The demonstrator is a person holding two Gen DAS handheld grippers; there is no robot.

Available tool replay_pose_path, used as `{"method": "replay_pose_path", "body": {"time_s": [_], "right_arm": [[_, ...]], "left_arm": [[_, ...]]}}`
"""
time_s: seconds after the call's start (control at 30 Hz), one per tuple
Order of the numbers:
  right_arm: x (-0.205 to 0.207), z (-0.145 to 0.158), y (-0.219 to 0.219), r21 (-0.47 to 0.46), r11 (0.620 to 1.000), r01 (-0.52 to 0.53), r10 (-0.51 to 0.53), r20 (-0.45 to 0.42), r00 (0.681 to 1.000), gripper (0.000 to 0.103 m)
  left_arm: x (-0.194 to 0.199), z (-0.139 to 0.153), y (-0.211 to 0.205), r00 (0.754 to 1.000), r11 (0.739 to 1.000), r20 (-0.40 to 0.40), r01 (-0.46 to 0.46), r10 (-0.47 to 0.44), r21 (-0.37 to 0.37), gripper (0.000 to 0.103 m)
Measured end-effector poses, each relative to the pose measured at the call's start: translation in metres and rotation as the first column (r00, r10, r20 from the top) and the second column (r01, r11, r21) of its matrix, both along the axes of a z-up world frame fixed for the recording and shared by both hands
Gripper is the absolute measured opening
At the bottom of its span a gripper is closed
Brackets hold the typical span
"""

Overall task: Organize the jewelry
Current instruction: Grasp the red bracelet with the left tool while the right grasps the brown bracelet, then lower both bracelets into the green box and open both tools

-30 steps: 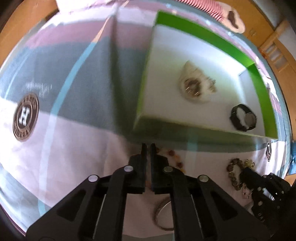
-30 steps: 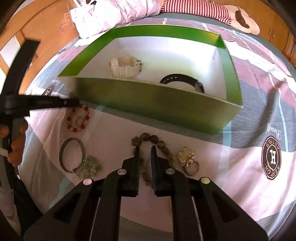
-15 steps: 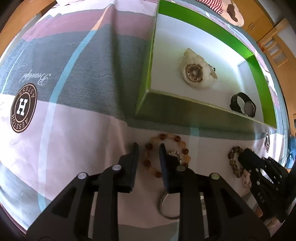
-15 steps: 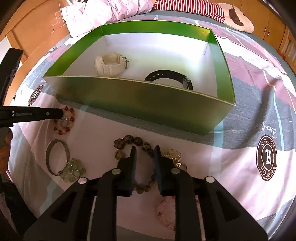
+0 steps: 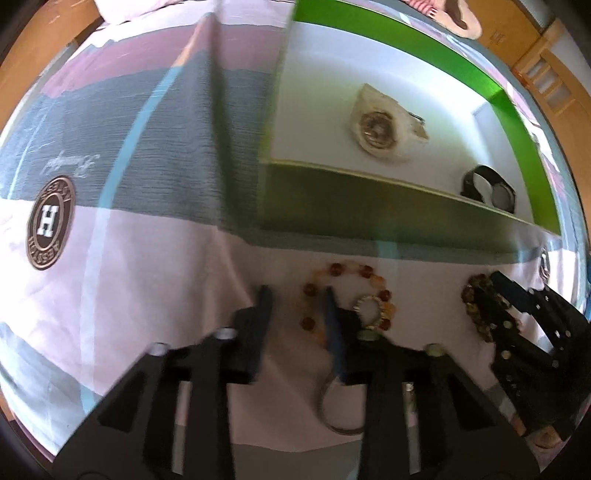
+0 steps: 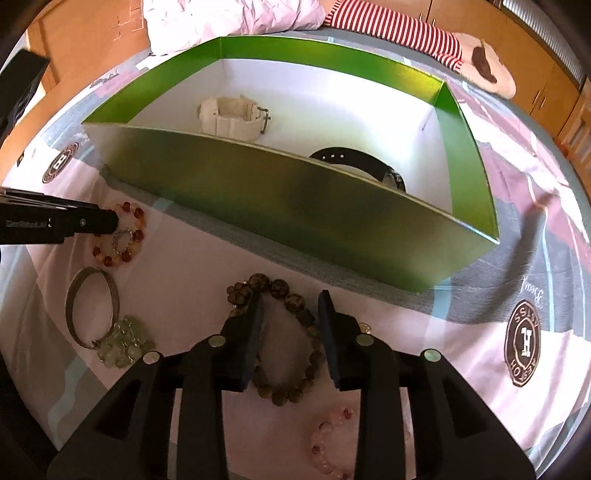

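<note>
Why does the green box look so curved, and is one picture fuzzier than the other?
Right wrist view: the fisheye lens bows the green box and darkens the corners; the brown bead bracelet is sharp. Left wrist view: softer, with smeared bedsheet stripes and hazy gripper fingers; bright daylight washes out the box's white floor.

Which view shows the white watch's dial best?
The left wrist view: the white watch lies in the green box with its dial facing the camera. The right wrist view shows only its strap and buckle from the side.
</note>
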State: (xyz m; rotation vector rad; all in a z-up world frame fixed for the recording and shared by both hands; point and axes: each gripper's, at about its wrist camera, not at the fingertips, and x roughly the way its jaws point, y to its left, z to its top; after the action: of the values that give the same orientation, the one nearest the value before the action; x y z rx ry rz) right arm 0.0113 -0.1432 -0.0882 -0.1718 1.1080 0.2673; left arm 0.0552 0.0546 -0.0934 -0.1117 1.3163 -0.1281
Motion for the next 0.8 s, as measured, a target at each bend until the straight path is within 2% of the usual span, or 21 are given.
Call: {"method": "replay_pose_path", "body": {"time_s": [0.07,0.2,0.37,0.6,0.7,0.8], "right_arm": [[-0.001,0.001,-0.001,0.015,1.0,0.001,-0.001,-0.008,1.0,0.01],[-0.004,0.005,0.0,0.012,1.0,-0.002,0.002,0.003,1.0,0.01],[-0.005,0.012,-0.007,0.033,0.999,0.019,-0.02,0.021,1.0,0.01],[-0.012,0.044,-0.009,0.115,0.993,-0.001,-0.009,0.087,0.996,0.01],[-0.018,0.065,-0.011,0.166,0.986,-0.03,0.004,0.151,0.989,0.01],[-0.02,0.086,-0.016,0.232,0.972,-0.047,-0.004,0.215,0.977,0.01]], "left_arm": [[0.001,0.002,0.004,1.0,1.0,0.005,-0.014,0.014,-0.005,0.008],[-0.001,0.008,0.009,0.999,1.0,0.026,-0.025,0.025,-0.005,0.008],[-0.003,0.027,0.017,0.994,0.998,0.097,-0.054,0.055,-0.018,0.008],[-0.01,0.056,0.014,0.982,0.998,0.186,-0.03,0.041,-0.062,0.008],[-0.018,0.076,0.011,0.969,0.997,0.247,0.004,0.016,-0.082,0.008],[-0.025,0.098,0.001,0.942,0.993,0.336,0.054,-0.016,-0.103,0.008]]}}
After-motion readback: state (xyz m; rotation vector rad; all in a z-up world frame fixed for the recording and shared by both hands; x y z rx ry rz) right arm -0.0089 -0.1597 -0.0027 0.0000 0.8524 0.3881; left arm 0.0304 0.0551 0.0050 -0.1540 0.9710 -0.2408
